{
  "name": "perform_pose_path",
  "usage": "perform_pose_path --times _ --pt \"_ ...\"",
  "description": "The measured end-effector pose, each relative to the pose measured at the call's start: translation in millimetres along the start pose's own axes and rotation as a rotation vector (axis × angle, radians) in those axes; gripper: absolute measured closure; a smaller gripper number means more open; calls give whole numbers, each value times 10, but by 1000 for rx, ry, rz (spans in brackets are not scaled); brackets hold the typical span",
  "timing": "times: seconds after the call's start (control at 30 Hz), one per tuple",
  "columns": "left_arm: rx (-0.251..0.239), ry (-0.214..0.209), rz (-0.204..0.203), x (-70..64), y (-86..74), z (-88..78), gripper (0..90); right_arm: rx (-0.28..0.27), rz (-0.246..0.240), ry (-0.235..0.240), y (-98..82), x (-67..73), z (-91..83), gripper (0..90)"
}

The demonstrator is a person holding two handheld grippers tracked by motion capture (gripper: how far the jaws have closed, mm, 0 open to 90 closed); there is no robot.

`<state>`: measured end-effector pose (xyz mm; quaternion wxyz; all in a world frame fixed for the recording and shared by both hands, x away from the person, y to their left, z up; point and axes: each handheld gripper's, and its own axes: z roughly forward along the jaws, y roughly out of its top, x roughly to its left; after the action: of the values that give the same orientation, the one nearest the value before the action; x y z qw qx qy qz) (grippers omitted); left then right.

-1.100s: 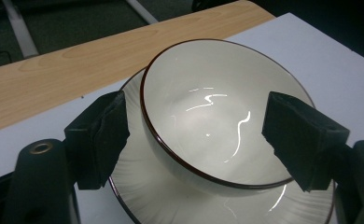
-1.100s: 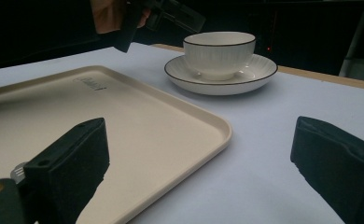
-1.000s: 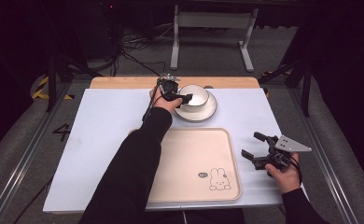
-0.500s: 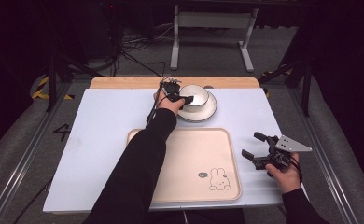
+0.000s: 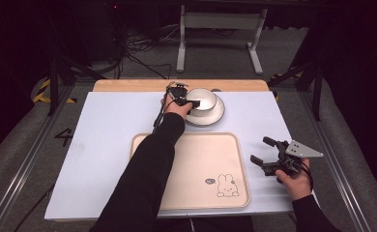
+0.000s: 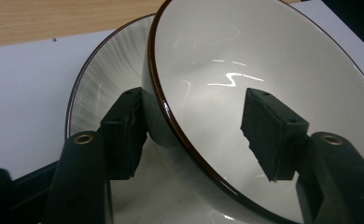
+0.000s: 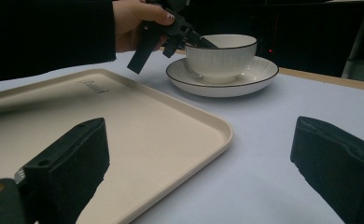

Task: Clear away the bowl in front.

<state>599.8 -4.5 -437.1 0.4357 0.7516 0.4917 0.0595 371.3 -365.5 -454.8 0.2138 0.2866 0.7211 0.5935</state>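
A white bowl [image 5: 203, 99] with a dark rim stands on a white ribbed plate [image 5: 210, 116] at the far middle of the table. My left gripper [image 5: 189, 104] is open at the bowl's left side. In the left gripper view its jaws straddle the rim of the bowl [image 6: 264, 60], one pad against the outer wall over the plate [image 6: 110, 70], the other pad inside and apart from the wall. My right gripper [image 5: 260, 150] rests open on the table, right of the beige tray [image 5: 196, 169], with nothing between its jaws.
The beige tray [image 7: 124, 126] bears a small rabbit drawing [image 5: 227, 186] near its front right corner. A wooden strip [image 5: 128, 85] edges the table's far side. Bare white table [image 5: 104, 140] lies left of the tray.
My left hand has edged slightly right, closer onto the bowl's rim. The right gripper has stayed still.
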Motion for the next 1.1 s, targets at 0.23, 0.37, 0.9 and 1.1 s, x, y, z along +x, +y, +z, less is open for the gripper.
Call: perform_pose_path --times 0.23,0.37,0.9,1.1 --pt "3 19 -20 -77 -5 32 520 -2 -1 2 0 -1 -2 50" --pt "-5 24 -50 -66 8 28 603 -2 -1 1 0 0 -2 50" --pt "-35 58 15 -168 57 -66 798 -5 0 2 -1 -3 -4 51" --pt "-56 67 44 -170 83 -157 800 -4 -2 1 -1 -1 -2 52"
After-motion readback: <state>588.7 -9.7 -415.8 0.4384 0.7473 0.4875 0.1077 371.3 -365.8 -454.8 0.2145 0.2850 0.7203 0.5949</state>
